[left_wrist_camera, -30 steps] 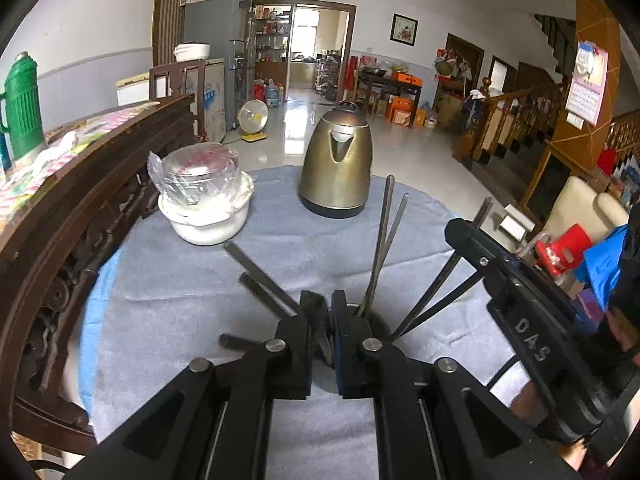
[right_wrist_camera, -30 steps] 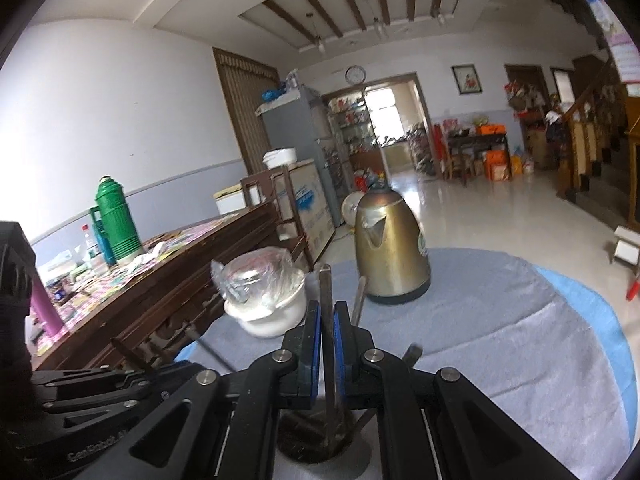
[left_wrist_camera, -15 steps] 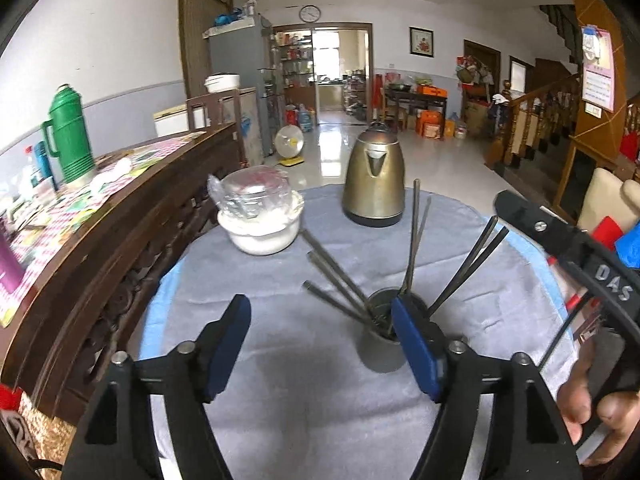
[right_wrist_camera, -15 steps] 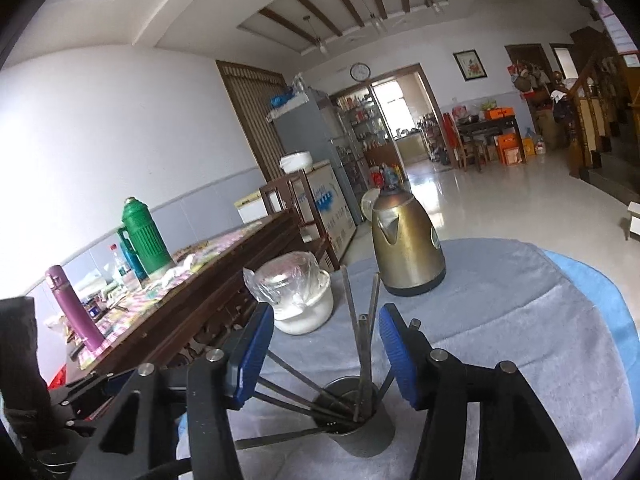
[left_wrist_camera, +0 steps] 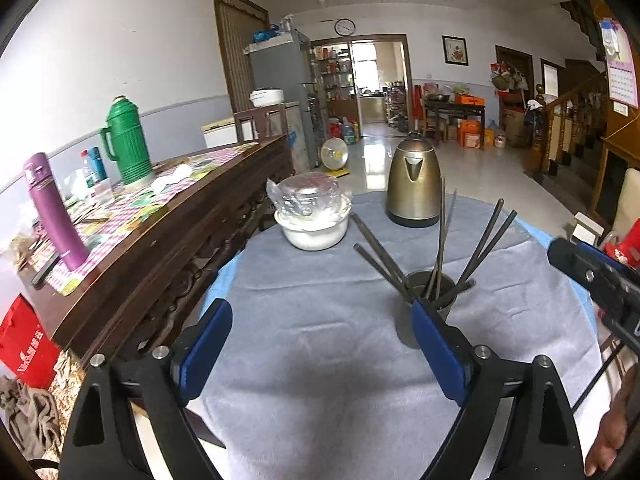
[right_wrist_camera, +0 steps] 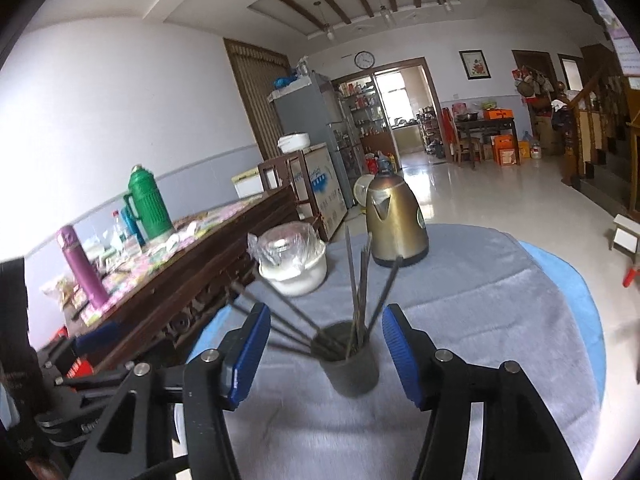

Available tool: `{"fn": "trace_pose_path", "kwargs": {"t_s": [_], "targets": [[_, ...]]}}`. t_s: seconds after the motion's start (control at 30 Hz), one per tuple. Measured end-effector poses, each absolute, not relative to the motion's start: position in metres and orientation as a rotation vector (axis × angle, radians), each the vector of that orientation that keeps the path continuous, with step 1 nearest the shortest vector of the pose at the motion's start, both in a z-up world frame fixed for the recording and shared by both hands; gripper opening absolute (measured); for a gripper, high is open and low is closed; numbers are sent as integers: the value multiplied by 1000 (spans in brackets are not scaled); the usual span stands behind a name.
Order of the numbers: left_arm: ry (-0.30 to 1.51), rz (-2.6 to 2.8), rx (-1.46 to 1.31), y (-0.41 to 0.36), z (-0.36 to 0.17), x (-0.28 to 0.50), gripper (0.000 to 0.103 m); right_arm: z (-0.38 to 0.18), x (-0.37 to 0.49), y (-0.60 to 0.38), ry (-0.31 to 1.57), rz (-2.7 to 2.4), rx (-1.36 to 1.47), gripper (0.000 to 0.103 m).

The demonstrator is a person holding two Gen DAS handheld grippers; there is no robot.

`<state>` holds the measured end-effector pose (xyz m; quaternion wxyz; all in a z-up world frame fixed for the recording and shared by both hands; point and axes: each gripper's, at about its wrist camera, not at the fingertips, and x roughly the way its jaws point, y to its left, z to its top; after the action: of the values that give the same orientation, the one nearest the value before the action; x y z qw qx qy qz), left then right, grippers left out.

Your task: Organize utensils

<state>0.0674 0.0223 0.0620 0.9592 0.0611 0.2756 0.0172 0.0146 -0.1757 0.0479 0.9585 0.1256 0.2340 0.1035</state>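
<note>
The left tool (left_wrist_camera: 320,340) is wide open and holds nothing. The right tool (right_wrist_camera: 324,344) is also wide open and empty. The dark cup (right_wrist_camera: 352,364) stands on the grey cloth (right_wrist_camera: 480,300) of the bench, low in the middle of the right view, between the blue pads. Dark chopsticks (right_wrist_camera: 358,284) stand in it, fanned out. Behind are a brass kettle (left_wrist_camera: 414,184) and a white bowl (left_wrist_camera: 314,230).

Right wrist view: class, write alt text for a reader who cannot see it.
A dark cup of chopsticks stands on a grey-clothed table between the open right gripper fingers. Behind it stand a gold kettle and a plastic-wrapped white bowl.
</note>
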Motion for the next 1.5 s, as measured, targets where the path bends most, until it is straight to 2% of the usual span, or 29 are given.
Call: {"fn": "trace_pose_path", "kwargs": {"t_s": [0.8,1.5], "targets": [[535,107,156,26,40,-31,95,30,-95,-157,532,201,177,64],[572,89,142,35,20,-37,95,13,-87,-145,578,168,201,64]]}}
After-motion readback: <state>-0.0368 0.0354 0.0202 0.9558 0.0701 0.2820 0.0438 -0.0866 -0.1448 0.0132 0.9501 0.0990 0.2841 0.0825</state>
